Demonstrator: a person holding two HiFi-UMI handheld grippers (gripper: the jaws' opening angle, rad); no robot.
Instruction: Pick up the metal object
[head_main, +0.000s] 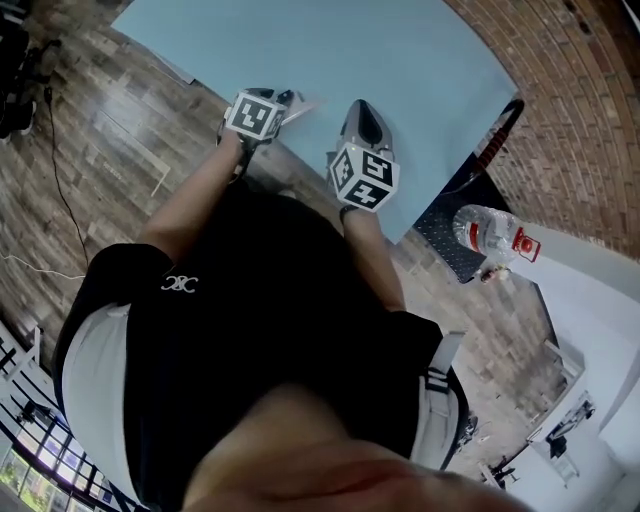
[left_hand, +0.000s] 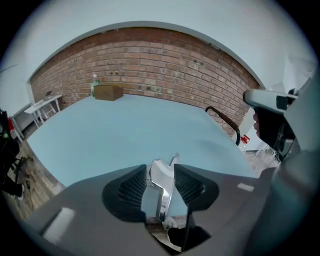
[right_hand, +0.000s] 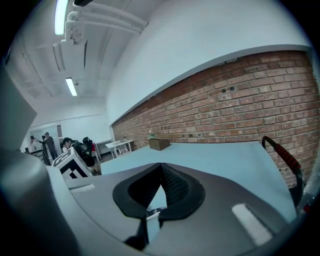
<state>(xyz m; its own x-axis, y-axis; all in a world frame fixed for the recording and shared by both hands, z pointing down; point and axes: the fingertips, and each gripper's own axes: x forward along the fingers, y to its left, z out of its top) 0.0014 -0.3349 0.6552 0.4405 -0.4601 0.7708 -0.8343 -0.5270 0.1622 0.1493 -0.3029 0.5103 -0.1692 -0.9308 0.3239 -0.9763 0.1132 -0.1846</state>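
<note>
Straddling the metal object with jaws apart, the left gripper must, I'd judge, still clamp and lift it, while the right gripper is pinched shut, empty.

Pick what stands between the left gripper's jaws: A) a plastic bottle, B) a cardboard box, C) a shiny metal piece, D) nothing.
C: the left gripper view shows a shiny metal piece between the two dark pads of the left gripper, with the blue table behind it.
</note>
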